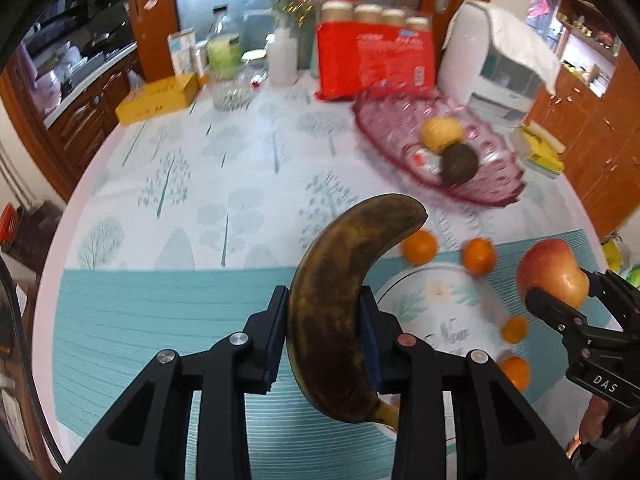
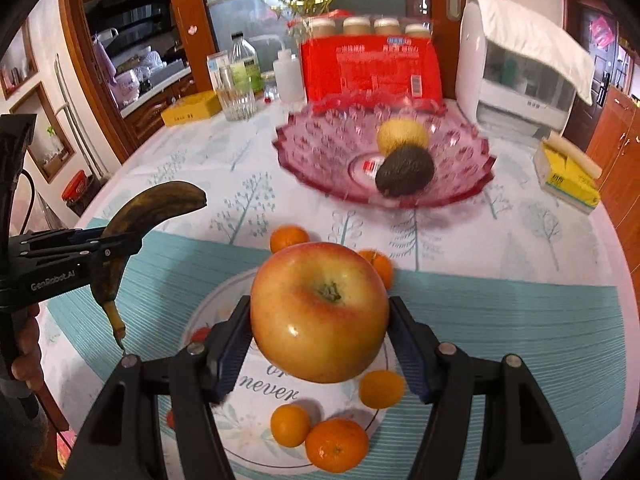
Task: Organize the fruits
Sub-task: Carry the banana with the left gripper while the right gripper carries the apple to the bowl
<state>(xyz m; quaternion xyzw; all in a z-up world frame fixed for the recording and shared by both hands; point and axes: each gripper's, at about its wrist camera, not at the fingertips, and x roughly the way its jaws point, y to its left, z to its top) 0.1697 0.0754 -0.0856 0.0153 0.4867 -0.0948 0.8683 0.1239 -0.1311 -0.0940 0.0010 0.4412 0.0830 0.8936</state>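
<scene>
My left gripper (image 1: pixel 323 334) is shut on a brown, overripe banana (image 1: pixel 340 300), held above the teal placemat; the banana (image 2: pixel 148 212) shows at the left in the right wrist view too. My right gripper (image 2: pixel 318 338) is shut on a red-yellow apple (image 2: pixel 320 312), lifted above the white plate (image 2: pixel 224 308). That apple (image 1: pixel 550 272) and the right gripper (image 1: pixel 560 292) appear at the right of the left wrist view. Several small oranges (image 2: pixel 336 444) lie on and beside the plate. A pink glass bowl (image 2: pixel 320 152) farther back holds an avocado (image 2: pixel 404 170) and a yellow fruit (image 2: pixel 402 132).
At the table's far side stand a red package (image 2: pixel 372 68), a white appliance with a cloth (image 2: pixel 516 68), bottles (image 2: pixel 242 68), a glass (image 2: pixel 238 102) and a yellow box (image 2: pixel 192 108). A yellow tissue pack (image 2: pixel 568 176) lies right of the bowl. A hand (image 2: pixel 26 344) holds the left gripper.
</scene>
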